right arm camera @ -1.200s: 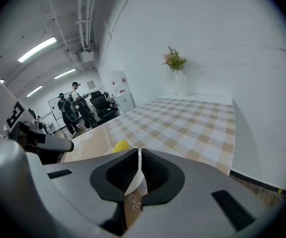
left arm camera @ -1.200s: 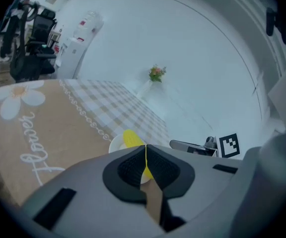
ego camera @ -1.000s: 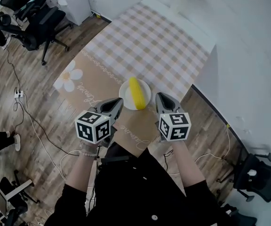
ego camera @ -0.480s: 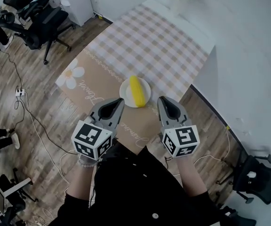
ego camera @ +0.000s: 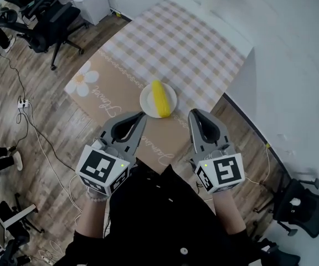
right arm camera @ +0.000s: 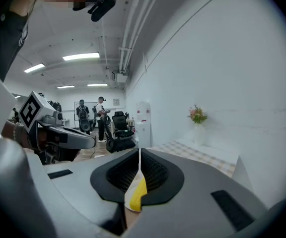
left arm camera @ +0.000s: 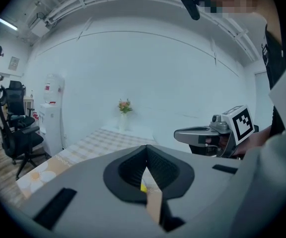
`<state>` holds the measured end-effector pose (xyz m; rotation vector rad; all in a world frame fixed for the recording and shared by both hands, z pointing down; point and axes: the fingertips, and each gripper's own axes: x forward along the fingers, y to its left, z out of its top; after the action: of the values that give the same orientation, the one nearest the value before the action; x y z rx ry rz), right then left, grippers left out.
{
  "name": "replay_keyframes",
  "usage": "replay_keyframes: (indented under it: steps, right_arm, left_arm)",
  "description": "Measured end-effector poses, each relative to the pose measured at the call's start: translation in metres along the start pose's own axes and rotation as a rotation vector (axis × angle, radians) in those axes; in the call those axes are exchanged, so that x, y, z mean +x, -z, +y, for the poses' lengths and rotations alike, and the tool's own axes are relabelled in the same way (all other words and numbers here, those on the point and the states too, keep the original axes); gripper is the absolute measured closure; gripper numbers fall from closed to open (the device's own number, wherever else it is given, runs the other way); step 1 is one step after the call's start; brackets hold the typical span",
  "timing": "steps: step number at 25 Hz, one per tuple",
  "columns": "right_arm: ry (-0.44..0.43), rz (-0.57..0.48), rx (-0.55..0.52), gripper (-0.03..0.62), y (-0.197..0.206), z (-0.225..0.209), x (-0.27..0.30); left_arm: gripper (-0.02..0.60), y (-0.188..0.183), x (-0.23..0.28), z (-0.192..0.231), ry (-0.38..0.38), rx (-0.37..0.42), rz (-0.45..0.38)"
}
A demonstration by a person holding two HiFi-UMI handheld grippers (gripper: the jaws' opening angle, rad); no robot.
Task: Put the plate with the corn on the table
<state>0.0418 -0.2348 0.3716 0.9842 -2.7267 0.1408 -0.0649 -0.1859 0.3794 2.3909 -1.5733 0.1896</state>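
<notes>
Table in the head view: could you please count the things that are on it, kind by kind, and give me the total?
plate: 1
corn: 1
vase with flowers: 1
tablecloth: 1
Total: 4

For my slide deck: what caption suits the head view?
Corn on white plate sits on the checkered table; left gripper and right gripper hover shut, empty.
</notes>
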Motion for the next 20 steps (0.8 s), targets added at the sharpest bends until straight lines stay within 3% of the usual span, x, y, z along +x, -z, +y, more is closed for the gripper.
replay_keyframes:
  steps: [6,14,20]
  right_arm:
    - [0.024,-0.024,-0.014,0.548,-0.006,-0.014,-0.009]
    - [0.025,-0.006,-0.025,0.549,0.001,0.014,-0.017]
    - [0.022,-0.007,-0.046,0.551,-0.002,0.018,-0.016]
  left_arm:
    - [0.568,-0.008,0.012,-0.012,0.032,0.023,0.002]
    - [0.568,0.004,-0.014,-0.02,0.031,0.122,0.022]
    - [0.568,0.003,-0.012,-0.021,0.037,0.106,0.025]
